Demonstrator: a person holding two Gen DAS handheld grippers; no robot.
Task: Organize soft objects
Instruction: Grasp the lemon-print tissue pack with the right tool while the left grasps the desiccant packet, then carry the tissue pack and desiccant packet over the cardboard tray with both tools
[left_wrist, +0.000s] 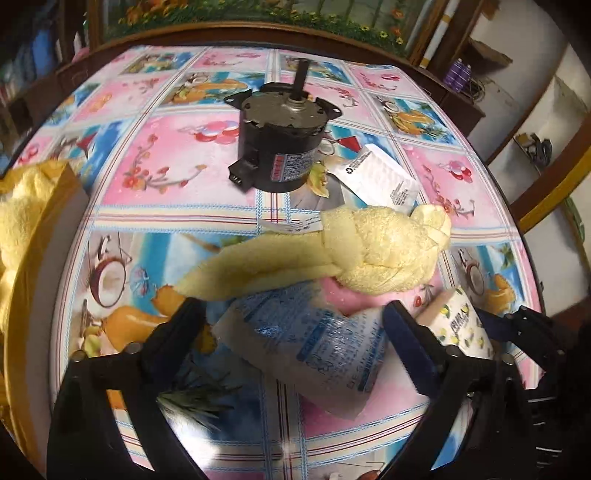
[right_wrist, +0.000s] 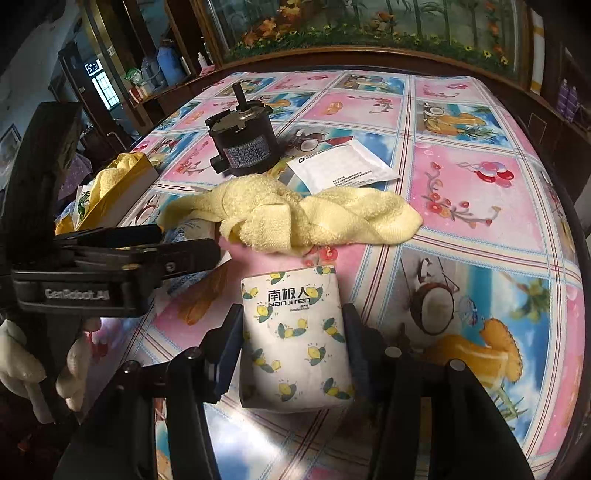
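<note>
Twisted yellow towel (right_wrist: 295, 218); lemon-print tissue pack (right_wrist: 295, 343)

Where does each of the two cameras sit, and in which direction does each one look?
Left wrist view: sits on the left gripper, looks forward over the table at a blue-printed plastic pack between its fingers; its two black fingers show.
Right wrist view: sits on the right gripper, looks forward at a lemon-print tissue pack between its fingers; its fingers show, and the left gripper at the left edge.
Shared: the yellow towel, the black motor, the white envelope.
</note>
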